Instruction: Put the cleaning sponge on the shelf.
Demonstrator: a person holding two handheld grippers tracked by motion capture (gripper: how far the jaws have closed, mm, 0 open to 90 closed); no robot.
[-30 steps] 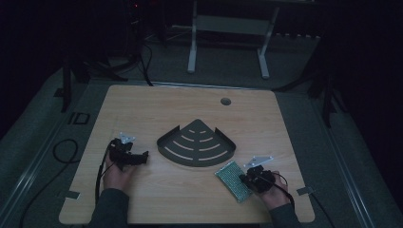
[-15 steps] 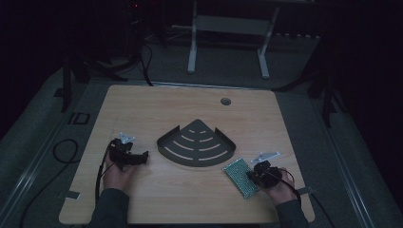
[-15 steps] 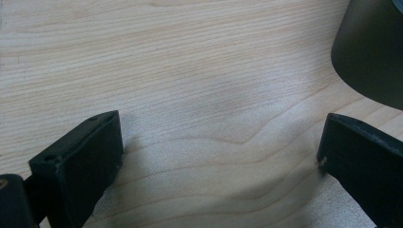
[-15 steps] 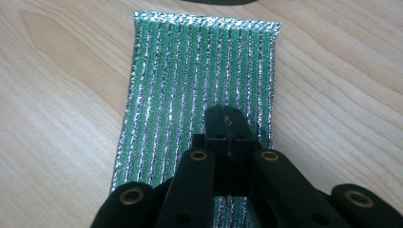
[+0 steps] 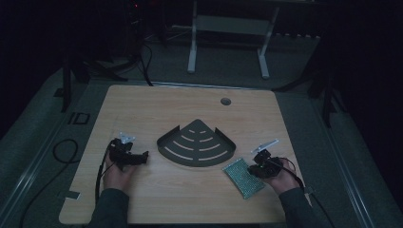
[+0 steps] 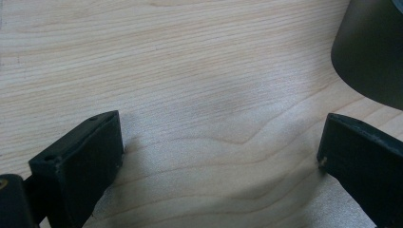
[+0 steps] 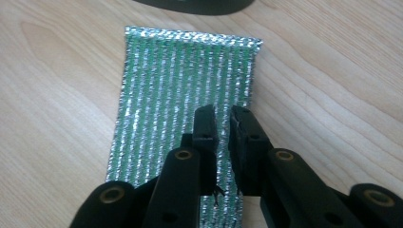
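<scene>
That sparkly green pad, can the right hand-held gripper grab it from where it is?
Probably yes. The right hand-held gripper hangs right over the sparkly green pad, its jaws a narrow gap apart, and nothing lies between them. The pad lies flat on the table, though, so pinching an edge could be fiddly.

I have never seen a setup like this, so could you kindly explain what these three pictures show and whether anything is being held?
A person sits at a wooden table with a hand-held two-jaw gripper in each hand. The high view looks down from above: the left gripper is at the left, the right gripper at the right. The other two pictures come from cameras riding on the grippers, looking along their black jaws. On the table lie a dark fan-shaped slotted tray and a green and silver mesh pad. The left gripper's jaws stand wide open over bare wood. The right gripper's jaws have just opened a little above the pad, which lies flat; nothing is held.
</scene>
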